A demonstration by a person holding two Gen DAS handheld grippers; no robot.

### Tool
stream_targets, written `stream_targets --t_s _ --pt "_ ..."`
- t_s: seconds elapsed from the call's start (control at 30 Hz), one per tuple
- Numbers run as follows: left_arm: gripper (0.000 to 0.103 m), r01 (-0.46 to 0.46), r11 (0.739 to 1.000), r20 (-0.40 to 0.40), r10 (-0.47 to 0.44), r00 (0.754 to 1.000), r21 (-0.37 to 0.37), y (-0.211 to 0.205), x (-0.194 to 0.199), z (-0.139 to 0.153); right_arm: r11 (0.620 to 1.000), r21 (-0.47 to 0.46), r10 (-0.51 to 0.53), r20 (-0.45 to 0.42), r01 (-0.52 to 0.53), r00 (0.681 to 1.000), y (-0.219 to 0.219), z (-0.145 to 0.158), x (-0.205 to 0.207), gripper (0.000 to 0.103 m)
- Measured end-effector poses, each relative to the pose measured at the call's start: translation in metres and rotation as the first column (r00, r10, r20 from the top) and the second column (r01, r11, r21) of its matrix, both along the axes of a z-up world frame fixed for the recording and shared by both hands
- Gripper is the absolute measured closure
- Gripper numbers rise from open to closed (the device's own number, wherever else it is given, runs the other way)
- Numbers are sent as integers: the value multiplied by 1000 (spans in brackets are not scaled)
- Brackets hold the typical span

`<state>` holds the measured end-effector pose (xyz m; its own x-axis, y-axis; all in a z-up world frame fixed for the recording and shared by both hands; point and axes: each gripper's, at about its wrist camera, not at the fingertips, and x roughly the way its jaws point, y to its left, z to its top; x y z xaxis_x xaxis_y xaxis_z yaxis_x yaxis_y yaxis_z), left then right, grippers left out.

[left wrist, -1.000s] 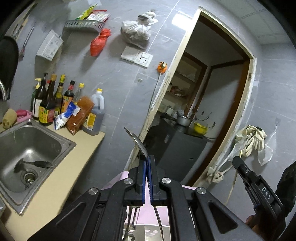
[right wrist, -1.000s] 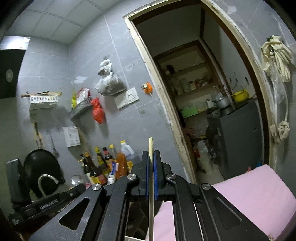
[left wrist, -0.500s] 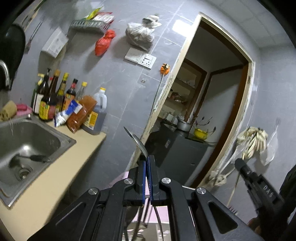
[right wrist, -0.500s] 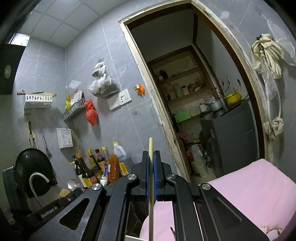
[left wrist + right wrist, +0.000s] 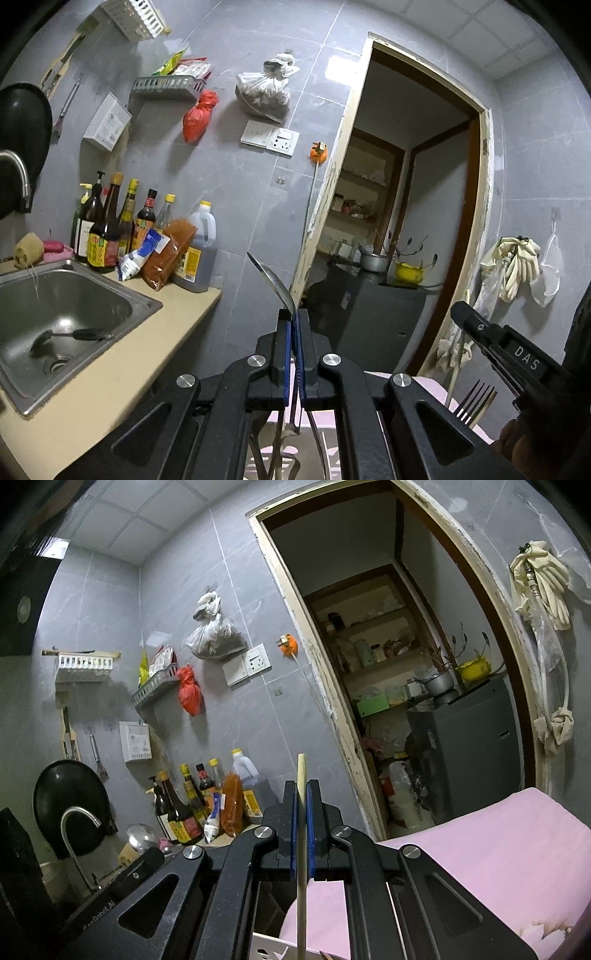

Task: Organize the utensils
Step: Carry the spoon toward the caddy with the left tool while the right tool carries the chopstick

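My left gripper (image 5: 293, 314) is shut on a metal spoon (image 5: 271, 280); the bowl sticks up past the fingertips and the handle hangs down between the arms. My right gripper (image 5: 302, 786) is shut on a wooden chopstick (image 5: 301, 849) held upright, its tip above the fingertips. In the left wrist view the right gripper's body (image 5: 513, 354) shows at the right, with a fork (image 5: 474, 400) standing below it. More metal utensils (image 5: 280, 450) stand below my left gripper. A white slotted holder rim (image 5: 269, 947) shows under the chopstick.
A steel sink (image 5: 55, 314) with a dark utensil inside sits left on a beige counter (image 5: 110, 373). Sauce bottles (image 5: 118, 225) line the wall. A pink cloth-covered surface (image 5: 480, 864) lies right. An open doorway (image 5: 402, 236) leads to a grey cabinet.
Both grippers have tilted and shifted slightly, so the views moved; the fork came into the left wrist view. Both keep hold of the spoon and chopstick.
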<state>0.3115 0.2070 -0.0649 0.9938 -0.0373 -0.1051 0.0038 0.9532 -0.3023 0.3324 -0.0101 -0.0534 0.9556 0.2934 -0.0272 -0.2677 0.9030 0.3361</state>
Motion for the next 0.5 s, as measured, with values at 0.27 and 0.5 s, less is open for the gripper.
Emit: stream_targets --t_s 0.27,0.5 --pt "100 -3 1000 2 3 1000 2 0 2 -4 1000 -3 -11 0 11 1000 -5 -9 -4 99" --pt "100 -1 999 -16 2 1000 43 -8 2 -10 1000 12 0 -4 0 1000 -7 -10 -5 99"
